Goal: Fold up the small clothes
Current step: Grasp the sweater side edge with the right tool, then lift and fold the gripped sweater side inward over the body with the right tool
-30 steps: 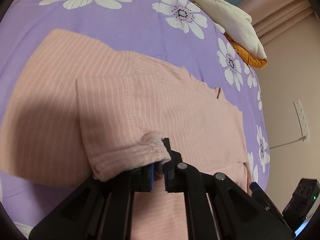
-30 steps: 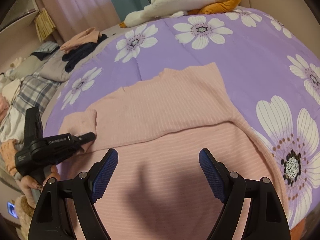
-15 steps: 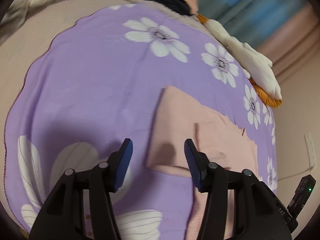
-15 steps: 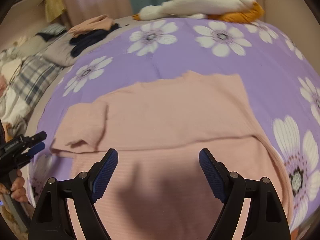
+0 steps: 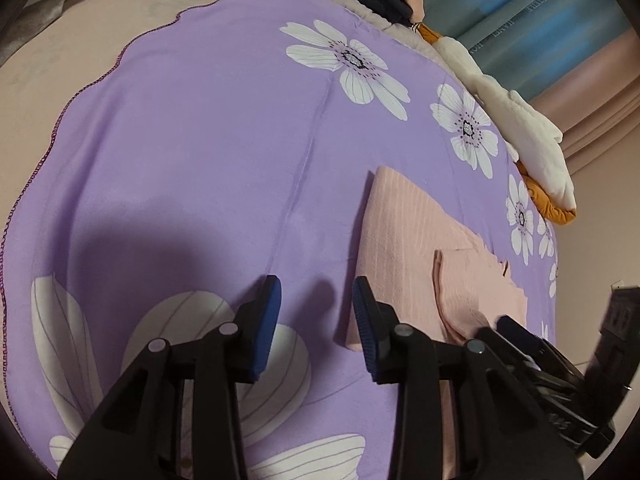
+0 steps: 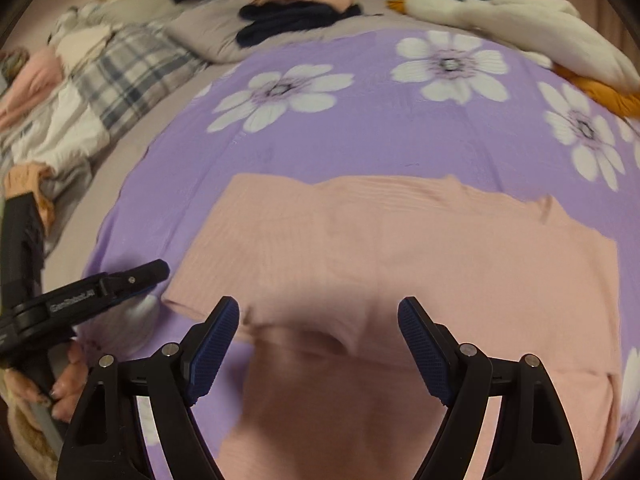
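At the far left of the right wrist view, the left gripper (image 6: 156, 270) hangs just off the garment's left edge, over bare purple blanket (image 6: 360, 148). Its own camera shows its jaws apart and holding nothing, with the blue pads (image 5: 267, 320) above a printed flower and the cloth's corner just beside the right-hand pad. That position suggests it is lined up for a fresh grasp along that edge.

In the middle lies the task's thing, a pink ribbed top (image 6: 400, 248), spread flat on the blanket with its neckline toward the far side. A sleeve (image 5: 472, 280) lies folded inward over the body (its stitched hem shows clearly in the left wrist view), so one side fold looks done while the rest is still to do.

Further right, the right gripper (image 6: 318, 354) hovers over the lower part of the top, jaws wide apart and empty, casting a shadow on the fabric; it is probably waiting to take the hem or the opposite side.

Beyond the blanket, a pile of other clothes (image 6: 296, 12) and a white plush toy (image 6: 520, 20) sit well apart from the work.
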Motion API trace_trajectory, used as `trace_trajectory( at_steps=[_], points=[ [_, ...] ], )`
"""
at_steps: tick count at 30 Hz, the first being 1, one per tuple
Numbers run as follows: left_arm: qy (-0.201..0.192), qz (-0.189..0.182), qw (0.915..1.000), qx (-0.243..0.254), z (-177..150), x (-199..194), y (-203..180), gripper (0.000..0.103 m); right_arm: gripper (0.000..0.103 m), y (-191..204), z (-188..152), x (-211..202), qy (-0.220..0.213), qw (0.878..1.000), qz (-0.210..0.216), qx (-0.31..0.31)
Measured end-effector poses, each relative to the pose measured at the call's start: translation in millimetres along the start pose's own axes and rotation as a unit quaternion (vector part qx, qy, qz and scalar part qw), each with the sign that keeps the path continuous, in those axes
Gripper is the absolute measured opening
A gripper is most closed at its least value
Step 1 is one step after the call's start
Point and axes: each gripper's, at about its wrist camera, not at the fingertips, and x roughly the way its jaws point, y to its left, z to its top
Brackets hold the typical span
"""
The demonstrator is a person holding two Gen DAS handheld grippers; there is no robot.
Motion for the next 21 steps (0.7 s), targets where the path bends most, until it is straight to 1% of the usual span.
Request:
trace_trajectory(
  at_steps=[2, 4, 5, 6, 7, 9, 10, 12, 13, 15, 21],
  points=[
    [0.003, -0.005, 1.0000, -0.004, 0.6, 0.9, 1.8, 0.035, 0.083, 4.8, 2.9, 11.4, 0.014, 1.000, -0.001, -0.010],
    [0.004, -0.007, 0.9999, -0.007, 0.7, 0.8, 3.0, 0.035, 0.083, 7.8, 4.1, 23.2, 0.028, 0.999, -0.012, -0.017],
    [0.004, -0.008, 0.9999, -0.008, 1.1, 0.9, 3.2, 0.035, 0.080, 8.8, 4.6, 26.6, 0.029, 0.999, -0.017, -0.022],
    [0.005, -0.010, 0.9999, -0.008, 1.4, 1.1, 3.4, 0.035, 0.074, 8.2, 4.3, 30.1, 0.029, 0.999, -0.021, -0.027],
    [0.005, -0.012, 0.9999, -0.009, 1.6, 1.0, 3.8, 0.035, 0.072, 7.5, 4.8, 31.0, 0.028, 0.999, -0.022, -0.028],
    [0.006, -0.016, 0.9998, -0.009, 1.8, 1.0, 4.0, 0.035, 0.060, 3.6, 4.3, 29.7, 0.020, 0.999, -0.018, -0.025],
    [0.007, -0.019, 0.9998, -0.010, 2.1, 0.9, 4.7, 0.035, 0.056, 4.0, 5.8, 29.7, 0.019, 0.999, -0.017, -0.025],
    [0.009, -0.027, 0.9995, -0.013, 2.8, 1.7, 6.4, 0.035, 0.035, 2.1, 6.1, 26.3, 0.013, 0.999, -0.024, -0.023],
    [0.009, -0.027, 0.9995, -0.015, 2.9, 1.9, 6.6, 0.035, 0.032, -0.1, 6.2, 23.9, 0.009, 0.999, -0.025, -0.021],
    [0.008, -0.027, 0.9995, -0.013, 2.7, 1.1, 5.8, 0.035, 0.018, -5.4, 7.8, 19.0, 0.001, 1.000, -0.014, -0.011],
    [0.007, -0.028, 0.9995, -0.009, 1.5, 1.2, 2.8, 0.035, 0.016, -16.4, 15.9, -12.7, -0.046, 0.999, 0.011, 0.009]
  ],
)
